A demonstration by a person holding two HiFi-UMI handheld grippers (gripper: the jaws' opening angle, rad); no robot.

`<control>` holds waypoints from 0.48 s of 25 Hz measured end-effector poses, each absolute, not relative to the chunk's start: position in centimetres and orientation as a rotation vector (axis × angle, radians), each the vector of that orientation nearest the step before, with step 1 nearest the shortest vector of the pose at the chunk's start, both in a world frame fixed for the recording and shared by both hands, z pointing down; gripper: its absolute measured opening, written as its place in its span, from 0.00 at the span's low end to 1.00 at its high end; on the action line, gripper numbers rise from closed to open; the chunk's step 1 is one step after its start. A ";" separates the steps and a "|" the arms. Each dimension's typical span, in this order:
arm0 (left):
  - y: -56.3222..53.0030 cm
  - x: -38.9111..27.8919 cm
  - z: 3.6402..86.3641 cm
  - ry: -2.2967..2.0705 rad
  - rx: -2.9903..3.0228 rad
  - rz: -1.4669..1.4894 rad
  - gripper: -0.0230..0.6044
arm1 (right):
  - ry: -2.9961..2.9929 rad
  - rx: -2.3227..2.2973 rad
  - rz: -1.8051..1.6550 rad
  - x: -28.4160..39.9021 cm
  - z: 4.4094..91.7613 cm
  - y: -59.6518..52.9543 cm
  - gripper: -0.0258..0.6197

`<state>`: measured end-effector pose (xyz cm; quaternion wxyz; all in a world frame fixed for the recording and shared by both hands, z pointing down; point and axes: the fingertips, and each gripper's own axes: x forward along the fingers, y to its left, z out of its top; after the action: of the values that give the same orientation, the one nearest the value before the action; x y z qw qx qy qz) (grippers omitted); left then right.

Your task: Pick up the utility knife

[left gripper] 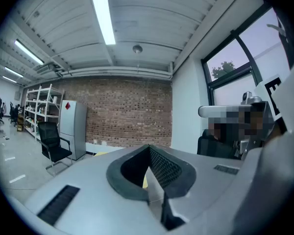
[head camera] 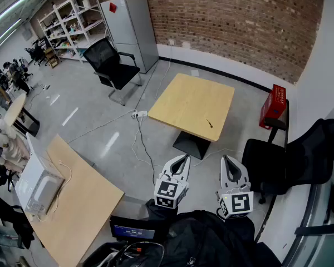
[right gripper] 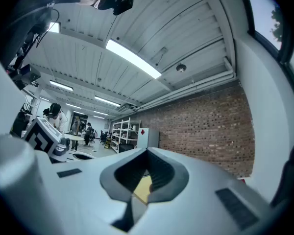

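Two pale wooden tables show in the head view: a square pale wooden table (head camera: 192,102) at mid-frame and a long pale wooden table (head camera: 80,204) at lower left. A single red box (head camera: 273,105) stands at right. My two grippers sit at bottom centre, the left gripper (head camera: 183,158) and the right gripper (head camera: 226,159), each with its jaws pressed together on nothing. The one small dark utility knife (head camera: 210,124) lies near the square table's lower-right edge, above the gap between my grippers and well apart from both.

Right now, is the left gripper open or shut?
Shut: the left gripper has its jaw tips touching, with nothing held between them.
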<state>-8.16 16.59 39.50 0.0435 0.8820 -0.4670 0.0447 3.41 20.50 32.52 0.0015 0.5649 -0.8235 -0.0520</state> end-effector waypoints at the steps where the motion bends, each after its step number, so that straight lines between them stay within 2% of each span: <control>1: 16.6 -8.0 39.5 -1.427 2.699 0.139 0.04 | -2.587 1.775 -0.166 3.5 32.5 20.6 0.05; 12: 16.3 -6.0 38.9 -1.405 2.742 0.161 0.04 | -2.609 1.775 -0.184 4.3 32.1 20.4 0.05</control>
<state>-6.02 16.31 38.95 0.0280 0.8884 -0.4552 0.0520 4.34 20.41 32.07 -0.0096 0.5615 -0.8254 -0.0581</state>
